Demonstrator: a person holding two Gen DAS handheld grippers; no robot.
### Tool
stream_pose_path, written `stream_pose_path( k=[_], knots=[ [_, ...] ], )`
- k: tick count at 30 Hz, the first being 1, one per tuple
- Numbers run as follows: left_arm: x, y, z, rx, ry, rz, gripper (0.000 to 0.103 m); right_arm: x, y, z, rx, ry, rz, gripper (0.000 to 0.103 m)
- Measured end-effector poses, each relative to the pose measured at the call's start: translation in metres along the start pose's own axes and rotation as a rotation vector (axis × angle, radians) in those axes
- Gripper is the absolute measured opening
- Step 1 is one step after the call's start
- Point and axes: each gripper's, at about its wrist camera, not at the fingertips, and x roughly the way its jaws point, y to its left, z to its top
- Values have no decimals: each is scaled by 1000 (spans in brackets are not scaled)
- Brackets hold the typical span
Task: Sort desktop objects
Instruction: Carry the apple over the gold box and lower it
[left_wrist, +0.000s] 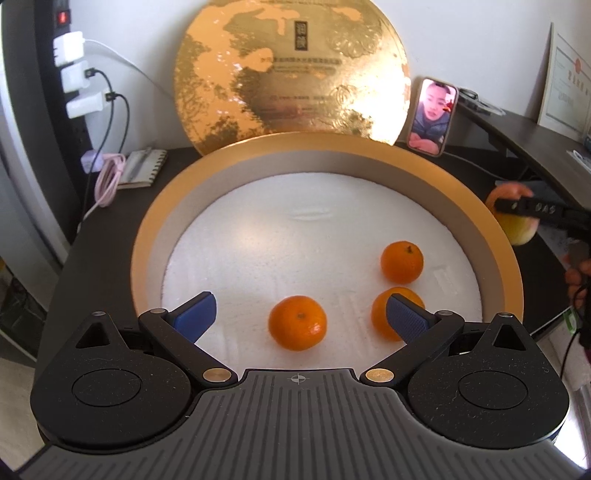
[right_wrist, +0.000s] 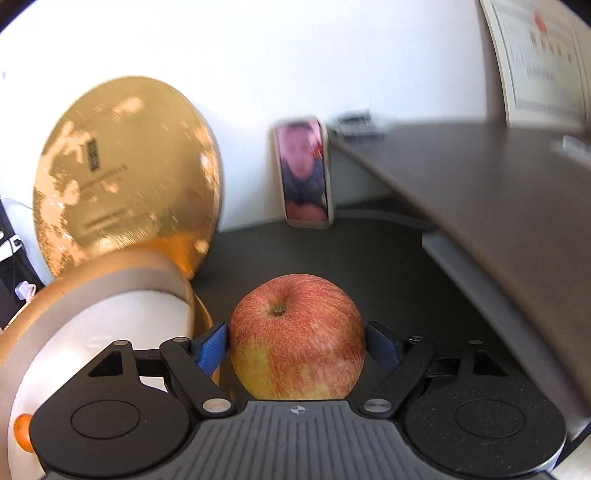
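1. Fruit was being gathered into a round gold-rimmed box with a white foam floor (left_wrist: 142, 236), which sat on the dark surface (left_wrist: 110, 221) and held three small orange mandarins: one near the middle front (left_wrist: 297, 322), one toward the right (left_wrist: 402, 261), and one partly hidden behind a blue pad (left_wrist: 380, 314).
2. The left gripper (left_wrist: 301, 314) hung over the near edge of the box with its jaws spread wide and nothing between them; judging by the layout, it stood ready near the front mandarin rather than committed to a grasp.
3. The right gripper (right_wrist: 297, 345) had its jaws closed on a large red-and-yellow apple (right_wrist: 295, 336), the blue pads pressing its two flanks and the stem dimple facing up, a hold across the widest part that probably kept the smooth fruit from rolling.
4. The apple sat just beside the box's right wall, outside it; whether it was touching the surface could not be told.
5. The round gold lid (left_wrist: 295, 70) leaned upright against the wall behind the box, likely so the opening stayed free.
6. A phone with a lit screen (left_wrist: 431, 116) was propped beside the lid, apart from the sorting.
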Motion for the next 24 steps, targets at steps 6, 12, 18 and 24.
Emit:
stream_pose_path(
  k=[6,12,18,24],
  knots=[
    [-14,22,-1,-29,-39,12,101,-34,56,33,-72,-68,47,80],
    [-30,61,-5,-99,-65,70,101,-16,122,44,-121,30,151,80],
    [-41,100,-15,-163,-67,122,101,12,186,32,-217,125,193,80],
    [-45,119,-25,-200,-58,126,101,44,229,12,-273,240,183,80]
  ],
)
